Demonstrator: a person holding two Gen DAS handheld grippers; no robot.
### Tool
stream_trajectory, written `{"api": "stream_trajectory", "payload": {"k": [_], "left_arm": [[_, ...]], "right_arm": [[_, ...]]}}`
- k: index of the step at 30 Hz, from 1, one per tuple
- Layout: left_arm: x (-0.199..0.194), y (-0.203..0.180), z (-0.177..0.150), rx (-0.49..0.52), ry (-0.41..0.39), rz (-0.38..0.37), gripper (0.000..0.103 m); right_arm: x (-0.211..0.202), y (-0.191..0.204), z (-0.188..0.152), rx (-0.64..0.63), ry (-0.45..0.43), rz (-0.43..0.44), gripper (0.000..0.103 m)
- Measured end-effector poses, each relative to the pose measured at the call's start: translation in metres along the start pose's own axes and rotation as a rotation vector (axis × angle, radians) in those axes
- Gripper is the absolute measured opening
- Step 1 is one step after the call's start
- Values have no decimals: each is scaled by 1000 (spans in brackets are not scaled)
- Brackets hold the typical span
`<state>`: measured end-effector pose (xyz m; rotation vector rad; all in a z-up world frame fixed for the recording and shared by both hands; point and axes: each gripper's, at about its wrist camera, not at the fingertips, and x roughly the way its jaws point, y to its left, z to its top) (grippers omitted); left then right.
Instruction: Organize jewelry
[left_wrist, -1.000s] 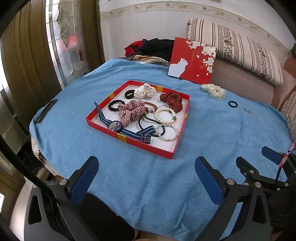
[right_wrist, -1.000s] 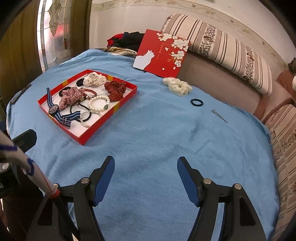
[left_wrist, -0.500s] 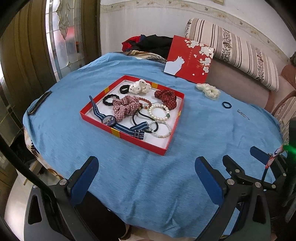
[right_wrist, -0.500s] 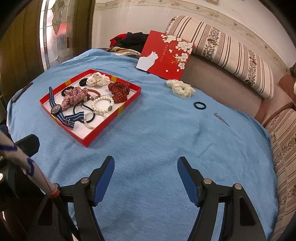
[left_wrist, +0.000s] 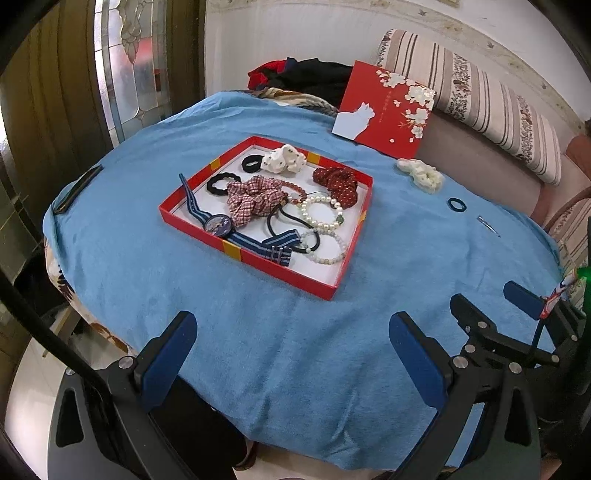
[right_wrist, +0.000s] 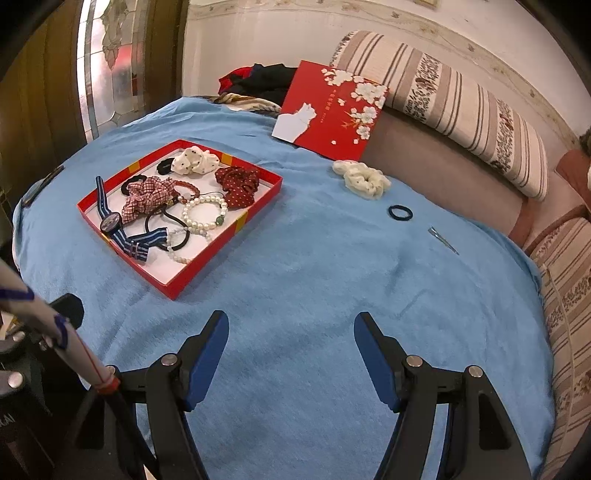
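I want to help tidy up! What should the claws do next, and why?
Probably send the open, empty right claw toward the cream scrunchie. It lies on the blue cloth outside the red tray, like the dark hair tie and clip.

You have four scrunchies: three in the tray (right_wrist: 260, 206), one white scrunchie (right_wrist: 364, 180) outside. You also have two pearl bracelets (right_wrist: 205, 213), one watch (right_wrist: 110, 222) and one hair clip (right_wrist: 442, 240).

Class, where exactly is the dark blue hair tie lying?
In the right wrist view, the dark blue hair tie lies on the blue cloth, between the cream scrunchie and metal clip.
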<state>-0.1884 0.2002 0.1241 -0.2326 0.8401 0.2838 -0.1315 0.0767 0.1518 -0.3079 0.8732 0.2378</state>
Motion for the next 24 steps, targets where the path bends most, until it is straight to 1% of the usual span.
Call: {"api": "stream_trajectory", "payload": {"k": [8, 16, 20, 24], "left_arm": [[10, 22, 1, -65, 27, 5, 103], [18, 42, 1, -127, 49, 24, 103], [17, 48, -1, -149, 51, 45, 103], [17, 49, -2, -163, 64, 48, 103]], "right_arm": [[7, 21, 8, -55, 8, 4, 74], [10, 33, 13, -70, 13, 11, 74], [13, 35, 13, -78, 20, 13, 74], [14, 33, 8, -64, 29, 27, 74]]}}
